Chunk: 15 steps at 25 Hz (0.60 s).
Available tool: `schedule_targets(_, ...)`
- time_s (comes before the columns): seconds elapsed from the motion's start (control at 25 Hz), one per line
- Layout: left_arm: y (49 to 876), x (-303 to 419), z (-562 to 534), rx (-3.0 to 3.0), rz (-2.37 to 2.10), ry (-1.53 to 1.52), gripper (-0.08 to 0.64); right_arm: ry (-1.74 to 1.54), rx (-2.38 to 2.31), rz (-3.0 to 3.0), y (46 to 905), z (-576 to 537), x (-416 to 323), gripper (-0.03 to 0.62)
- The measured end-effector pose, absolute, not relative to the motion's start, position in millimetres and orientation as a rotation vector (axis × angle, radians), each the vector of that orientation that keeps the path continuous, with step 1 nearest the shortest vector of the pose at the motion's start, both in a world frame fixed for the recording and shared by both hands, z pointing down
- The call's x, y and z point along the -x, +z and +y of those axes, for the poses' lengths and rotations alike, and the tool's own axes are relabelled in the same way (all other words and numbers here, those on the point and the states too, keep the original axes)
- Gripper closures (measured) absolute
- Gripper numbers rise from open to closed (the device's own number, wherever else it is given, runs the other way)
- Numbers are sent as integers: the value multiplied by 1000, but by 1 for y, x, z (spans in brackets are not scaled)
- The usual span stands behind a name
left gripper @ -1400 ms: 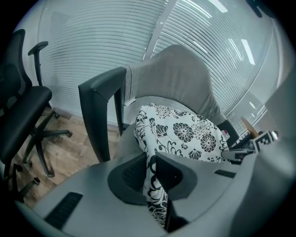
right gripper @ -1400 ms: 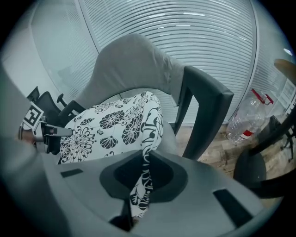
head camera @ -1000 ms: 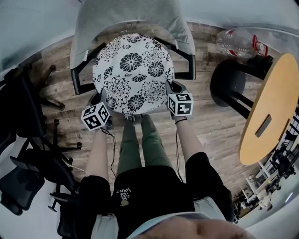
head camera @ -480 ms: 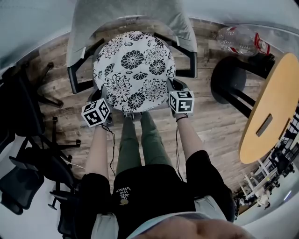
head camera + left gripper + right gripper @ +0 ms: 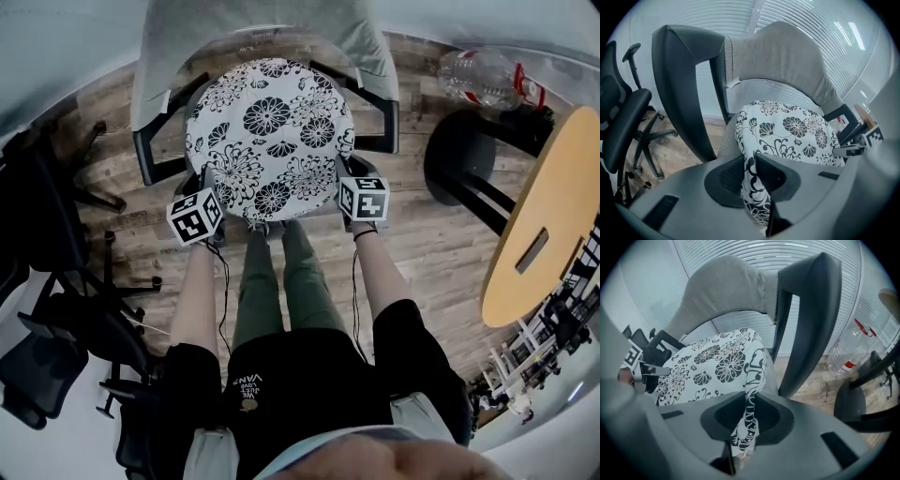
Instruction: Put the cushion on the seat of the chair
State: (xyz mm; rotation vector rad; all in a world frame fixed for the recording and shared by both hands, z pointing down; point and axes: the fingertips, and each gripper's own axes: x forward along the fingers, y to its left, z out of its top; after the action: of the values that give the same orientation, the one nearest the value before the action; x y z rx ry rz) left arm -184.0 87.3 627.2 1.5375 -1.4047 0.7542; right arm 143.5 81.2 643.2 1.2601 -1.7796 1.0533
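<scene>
Fabric cushion (image 5: 270,136) lying on seat (image 5: 724,140); judged soft, light, floppy at rim. Right gripper (image 5: 751,401) clamped on near edge; left gripper (image 5: 749,164) likewise, jaws just eased wider. Best gripped at two rim points.

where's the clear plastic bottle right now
In the head view, the clear plastic bottle sits on the wooden floor at upper right, right of the grey chair.

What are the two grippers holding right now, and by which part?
Both hold the floral cushion by its near rim: left gripper pinches the left side, its jaws just eased wider; right gripper the right side.
</scene>
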Motion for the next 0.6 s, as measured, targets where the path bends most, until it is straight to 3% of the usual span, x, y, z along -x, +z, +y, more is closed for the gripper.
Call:
schedule_targets(0.2,628,195,91,-1518,-1440,765,418,1004,-1370,-1705,642,83,-162,404)
schedule_targets(0.6,622,199,105,-1496,-1465,745,405,1026,-1436,-1754,630,94,-159,380)
